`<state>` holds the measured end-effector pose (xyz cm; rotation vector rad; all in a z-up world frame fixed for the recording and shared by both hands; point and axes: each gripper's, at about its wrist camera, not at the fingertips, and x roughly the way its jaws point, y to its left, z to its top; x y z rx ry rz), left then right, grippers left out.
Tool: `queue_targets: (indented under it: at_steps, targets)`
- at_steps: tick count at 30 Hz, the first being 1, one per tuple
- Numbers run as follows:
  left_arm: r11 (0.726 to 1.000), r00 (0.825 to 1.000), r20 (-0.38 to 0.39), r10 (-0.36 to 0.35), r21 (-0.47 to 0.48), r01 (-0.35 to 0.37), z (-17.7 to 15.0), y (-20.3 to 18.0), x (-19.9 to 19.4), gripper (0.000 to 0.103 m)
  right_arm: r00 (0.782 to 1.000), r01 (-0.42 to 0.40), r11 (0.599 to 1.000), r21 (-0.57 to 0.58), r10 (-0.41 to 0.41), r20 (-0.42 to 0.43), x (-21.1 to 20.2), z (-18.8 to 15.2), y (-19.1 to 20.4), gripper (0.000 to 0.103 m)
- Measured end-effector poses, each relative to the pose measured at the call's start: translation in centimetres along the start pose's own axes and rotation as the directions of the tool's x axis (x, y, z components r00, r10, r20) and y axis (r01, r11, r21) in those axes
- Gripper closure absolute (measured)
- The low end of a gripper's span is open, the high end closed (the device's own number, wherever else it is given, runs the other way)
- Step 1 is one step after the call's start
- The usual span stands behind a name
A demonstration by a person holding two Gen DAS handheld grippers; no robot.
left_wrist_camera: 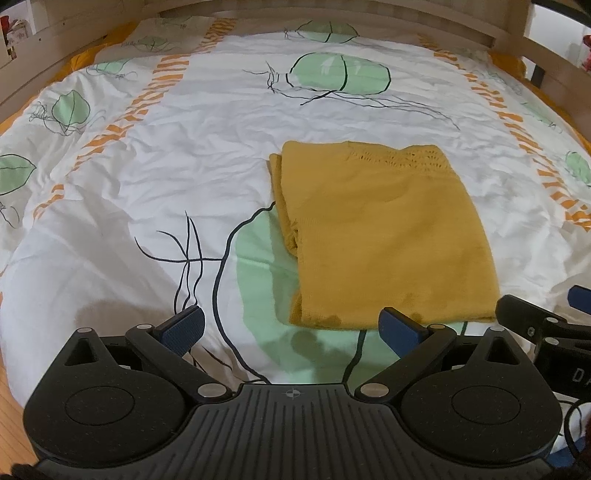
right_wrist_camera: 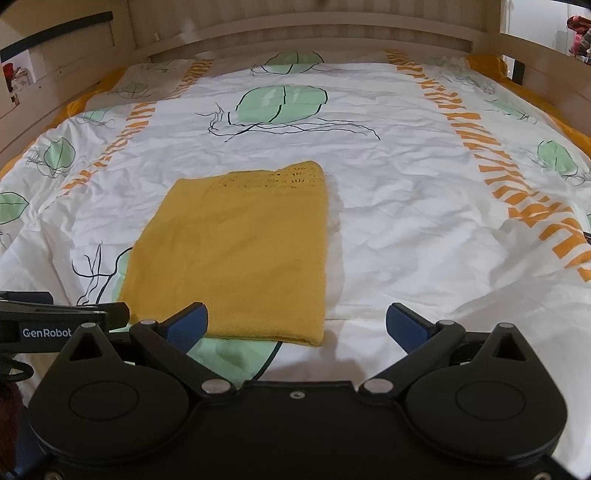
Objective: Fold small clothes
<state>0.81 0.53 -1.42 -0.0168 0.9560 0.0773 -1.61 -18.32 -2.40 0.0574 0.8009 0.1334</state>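
Observation:
A mustard-yellow knit garment (left_wrist_camera: 384,236) lies folded into a flat rectangle on the bed, with an openwork band at its far edge. It also shows in the right wrist view (right_wrist_camera: 236,254). My left gripper (left_wrist_camera: 291,328) is open and empty, just short of the garment's near edge and slightly to its left. My right gripper (right_wrist_camera: 297,323) is open and empty, at the garment's near right corner. The right gripper's side shows at the right edge of the left wrist view (left_wrist_camera: 546,325).
The garment lies on a white duvet (left_wrist_camera: 166,155) with green leaf prints and orange stripes. A wooden bed frame (right_wrist_camera: 295,33) runs along the far side and both ends. Wooden floor (left_wrist_camera: 11,398) shows at the lower left.

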Motion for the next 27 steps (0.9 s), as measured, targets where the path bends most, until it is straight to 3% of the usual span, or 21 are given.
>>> queue_targets:
  at_steps: [27]
  targets:
    - [1.0,1.0,-0.01,-0.011,0.003,0.011,-0.07,-0.06,0.29,0.001,1.0,-0.012,1.0,0.008,0.012,-0.017,0.61,0.34,-0.01,0.001]
